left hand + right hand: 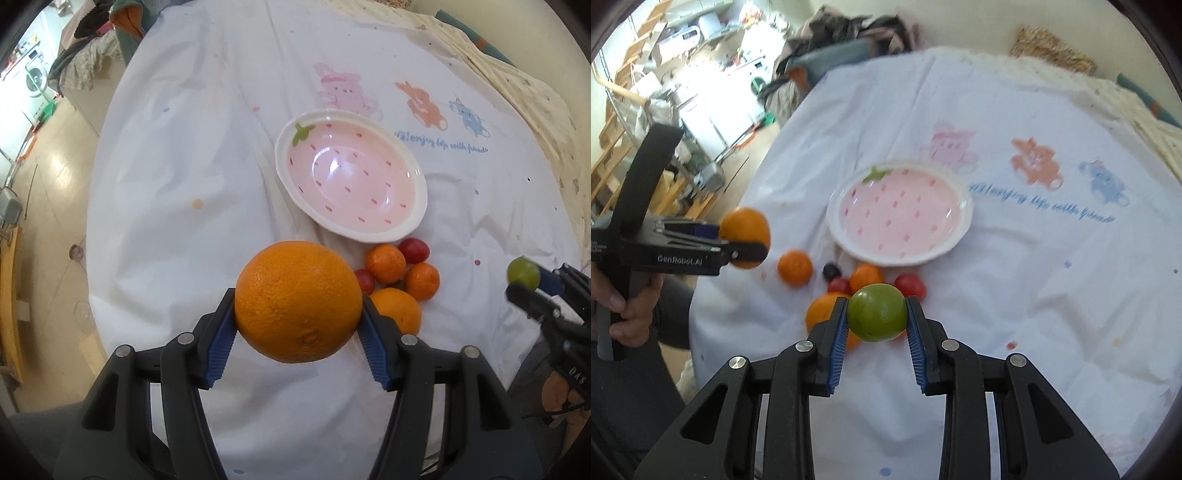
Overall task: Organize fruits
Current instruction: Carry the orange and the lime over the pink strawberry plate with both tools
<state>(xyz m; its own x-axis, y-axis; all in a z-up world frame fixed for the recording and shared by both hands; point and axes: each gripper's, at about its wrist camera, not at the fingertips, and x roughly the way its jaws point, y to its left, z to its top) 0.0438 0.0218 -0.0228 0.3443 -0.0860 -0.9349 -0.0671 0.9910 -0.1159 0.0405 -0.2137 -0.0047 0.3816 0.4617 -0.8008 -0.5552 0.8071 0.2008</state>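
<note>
1. The large orange [298,301] is clamped between the blue ribbed pads [221,350] of the left gripper [298,314], held at its widest girth and lifted clear of the cloth, just short of the bowl. A grip across the middle likely keeps so round and heavy a fruit from rolling out.
2. The green fruit [877,312], perhaps a lime or an unripe plum, is pinched the same way in the right gripper [877,317], jaws closed against both its sides, hanging above the loose pile.
3. The strawberry-patterned bowl [413,225] lies empty, just beyond the pile, tilted slightly on the rumpled cloth. It is presumably where the fruit belongs, so nothing counts as sorted yet.
4. Left on the cloth, near the bowl's closer rim: two mandarins [385,263], another orange [400,312], red plum-like fruits [414,250] and one dark fruit [831,271], clustered and partly touching.
5. Both fruits are carried at once, probably so that one trip serves two; each should be lowered into the bowl in turn so the tools do not collide.
6. The printed white cloth [177,184] is wrinkled, so a dropped fruit could roll.
</note>
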